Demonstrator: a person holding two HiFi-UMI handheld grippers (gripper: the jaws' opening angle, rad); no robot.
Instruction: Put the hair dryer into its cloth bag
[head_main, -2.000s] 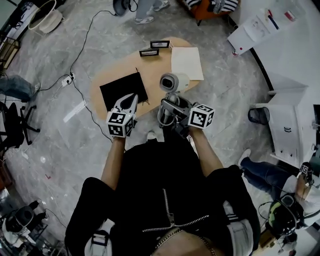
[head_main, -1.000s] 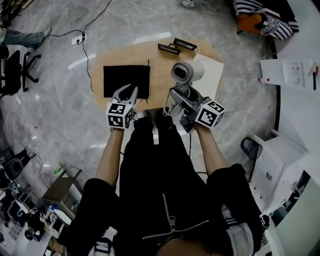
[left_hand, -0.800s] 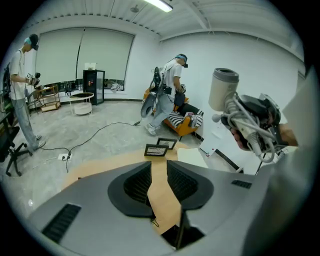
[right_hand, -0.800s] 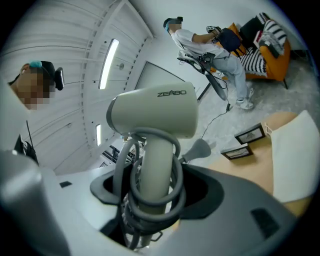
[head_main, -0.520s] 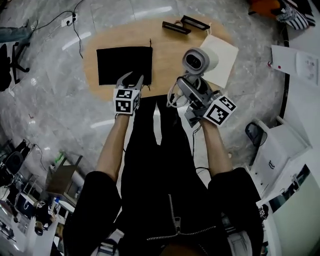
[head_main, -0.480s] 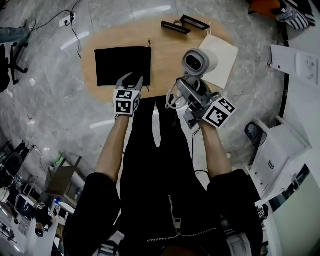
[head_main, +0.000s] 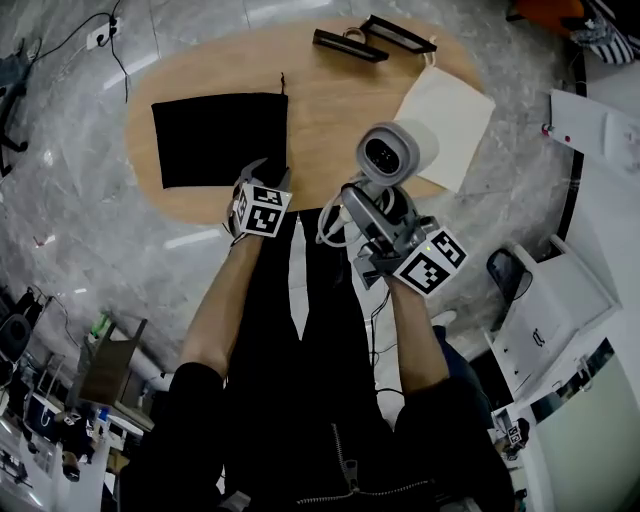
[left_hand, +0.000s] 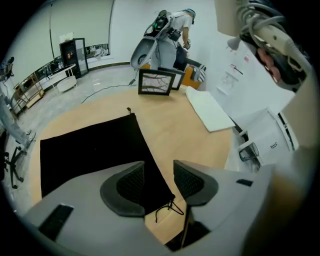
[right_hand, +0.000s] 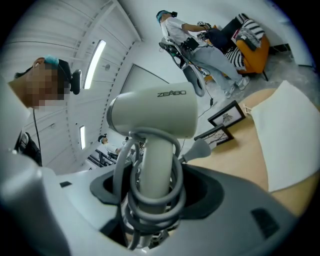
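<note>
A flat black cloth bag (head_main: 220, 138) lies on the left half of the oval wooden table (head_main: 320, 110). My left gripper (head_main: 260, 172) points steeply down over the bag's near right corner. Its jaws are opening, and that corner (left_hand: 150, 175) with its drawstring (left_hand: 167, 209) shows between the pads, which do not press on it. My right gripper (head_main: 376, 216) is shut on the handle of the pale grey hair dryer (head_main: 388, 155), held upright above the table's near edge. The dryer's cord (right_hand: 150, 200) is wound round the handle between the right gripper (right_hand: 152, 202) jaws.
A white cloth (head_main: 445, 110) lies on the table's right side, also in the left gripper view (left_hand: 210, 110). Two small picture frames (head_main: 370, 38) stand at the far edge. White furniture (head_main: 560, 290) is on the floor to the right. People stand beyond the table (left_hand: 170, 30).
My left gripper has come down to the bag's near corner and its jaws have spread apart. The right gripper has sunk a little with the hair dryer still in it.
</note>
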